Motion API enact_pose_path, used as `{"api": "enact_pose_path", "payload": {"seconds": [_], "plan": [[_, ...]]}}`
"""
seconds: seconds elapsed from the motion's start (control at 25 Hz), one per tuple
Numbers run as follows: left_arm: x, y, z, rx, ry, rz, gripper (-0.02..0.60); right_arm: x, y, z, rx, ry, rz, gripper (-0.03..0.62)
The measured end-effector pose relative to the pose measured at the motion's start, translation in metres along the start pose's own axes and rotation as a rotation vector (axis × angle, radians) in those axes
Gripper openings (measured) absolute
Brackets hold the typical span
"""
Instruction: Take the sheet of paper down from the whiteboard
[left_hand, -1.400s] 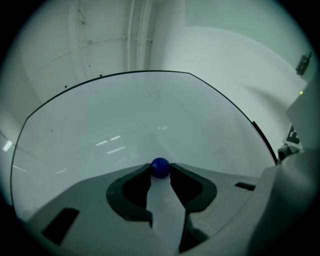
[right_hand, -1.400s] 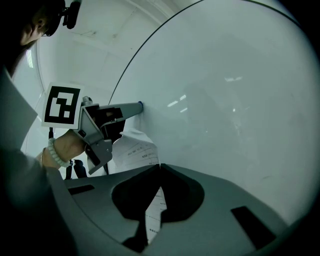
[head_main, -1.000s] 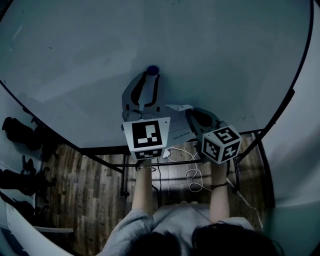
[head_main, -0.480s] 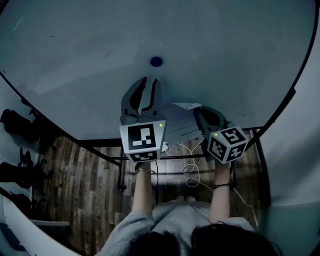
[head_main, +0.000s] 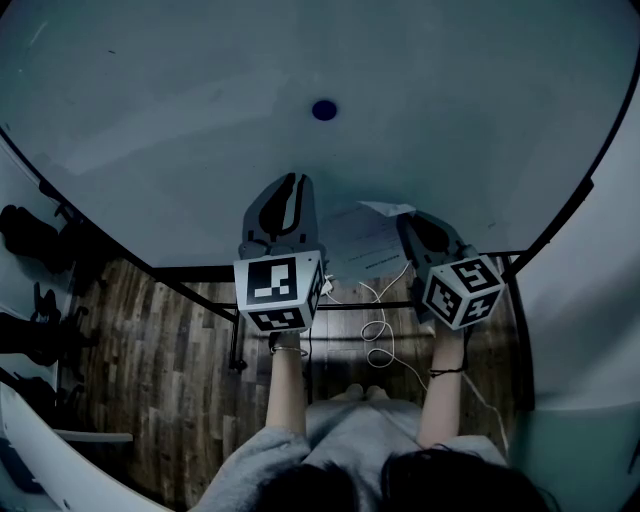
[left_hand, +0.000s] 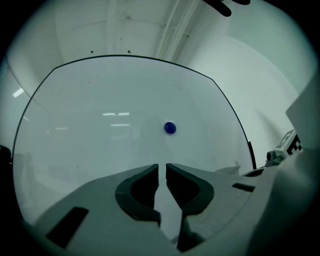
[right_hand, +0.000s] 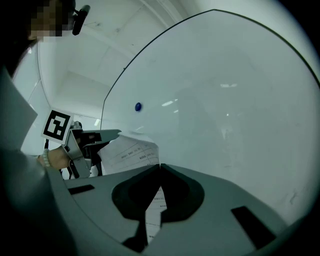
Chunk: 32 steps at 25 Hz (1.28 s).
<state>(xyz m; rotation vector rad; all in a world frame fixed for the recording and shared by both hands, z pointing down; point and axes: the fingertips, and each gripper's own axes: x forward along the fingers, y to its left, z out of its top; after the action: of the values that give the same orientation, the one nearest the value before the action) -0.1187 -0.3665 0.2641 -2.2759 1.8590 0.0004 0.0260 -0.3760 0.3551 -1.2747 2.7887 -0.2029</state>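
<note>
A white sheet of paper with printed lines hangs off the whiteboard, curled and low near the board's bottom edge. My right gripper is shut on the sheet's right edge; in the right gripper view the paper runs down between the closed jaws of that gripper. A round blue magnet stays on the board above, apart from the paper. My left gripper sits below the magnet, shut with only a slim slit at its tips and nothing in it.
The whiteboard's dark frame bar runs below both grippers. White cables dangle under it over the wooden floor. Dark chair-like shapes stand at the far left. The left gripper's marker cube shows beside the paper.
The left gripper has drawn back down from the blue magnet, which stays on the board, and its jaws have closed. The right gripper still holds the freed paper, shifted slightly right.
</note>
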Motion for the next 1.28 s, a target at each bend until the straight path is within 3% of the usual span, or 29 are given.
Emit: {"api": "enact_pose_path", "payload": {"seconds": [0.24, 0.6, 1.28], "plan": [[-0.01, 0.009, -0.027, -0.052, 0.058, -0.009, 0.014, -0.004, -0.003, -0.004, -0.012, 0.007, -0.017, 0.0], [-0.024, 0.016, -0.045, -0.126, 0.096, -0.044, 0.006, -0.005, 0.005, 0.0, -0.039, 0.005, -0.036, 0.0], [-0.038, 0.03, -0.062, -0.151, 0.102, -0.096, 0.006, -0.005, 0.018, -0.006, -0.052, -0.015, -0.079, 0.001]]}}
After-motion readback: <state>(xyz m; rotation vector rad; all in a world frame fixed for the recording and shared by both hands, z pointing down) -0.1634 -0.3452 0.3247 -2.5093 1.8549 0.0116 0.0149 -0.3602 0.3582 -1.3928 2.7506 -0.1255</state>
